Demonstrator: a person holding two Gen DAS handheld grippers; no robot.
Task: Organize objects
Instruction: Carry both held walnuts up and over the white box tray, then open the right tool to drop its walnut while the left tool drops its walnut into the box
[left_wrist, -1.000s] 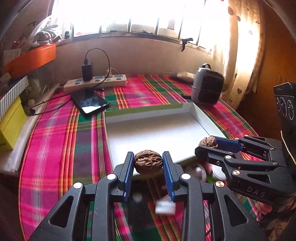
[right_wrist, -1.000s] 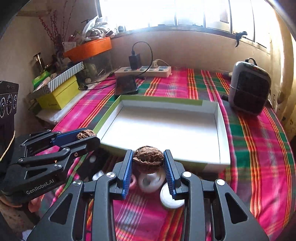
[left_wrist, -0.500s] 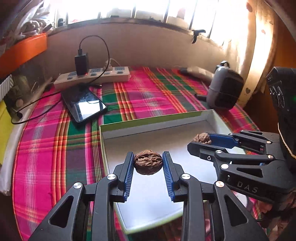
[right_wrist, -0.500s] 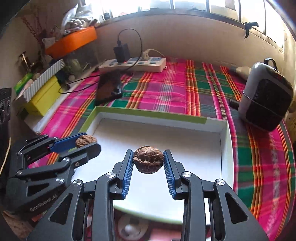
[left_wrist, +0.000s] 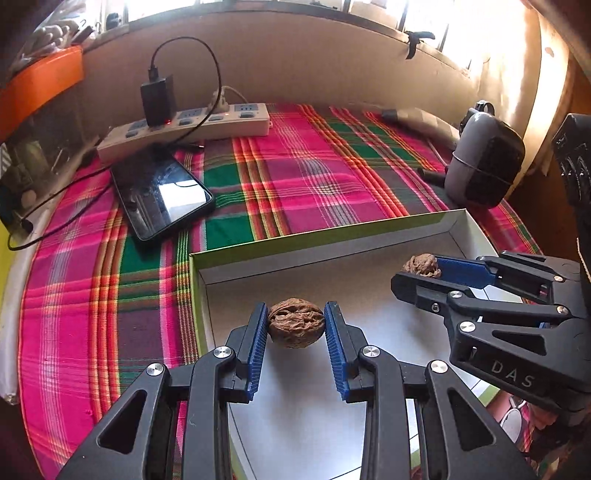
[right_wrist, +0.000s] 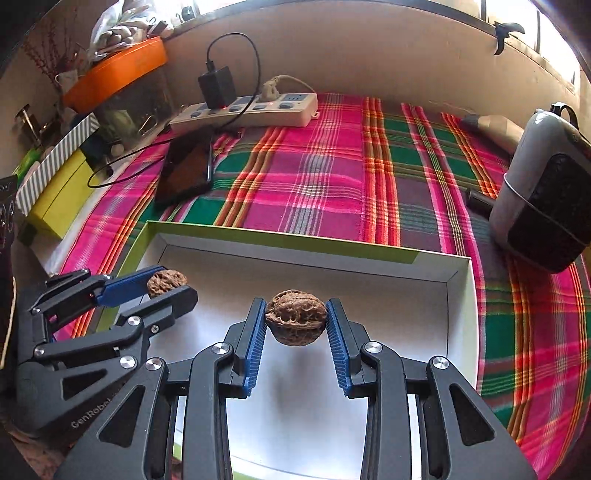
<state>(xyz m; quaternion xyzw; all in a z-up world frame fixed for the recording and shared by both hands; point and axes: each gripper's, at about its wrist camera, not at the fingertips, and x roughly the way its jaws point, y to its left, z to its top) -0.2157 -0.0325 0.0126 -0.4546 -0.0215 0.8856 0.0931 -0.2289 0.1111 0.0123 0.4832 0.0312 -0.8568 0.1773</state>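
Walnuts are clamped one per gripper: left gripper (left_wrist: 296, 325) grips left walnut (left_wrist: 296, 323), right gripper (right_wrist: 296, 317) grips right walnut (right_wrist: 296, 317), both above white tray (right_wrist: 458, 325).

Both grippers moved fwd w/ their walnuts: 1 s ago the left gripper (left_wrist: 296, 325) and right gripper (right_wrist: 295, 320) sat short of the white tray's (left_wrist: 325, 243) near rim, now both hang over its floor. Tray's far wall now lies just ahead of the fingertips. Small white bits once under the claws are gone from sight below.
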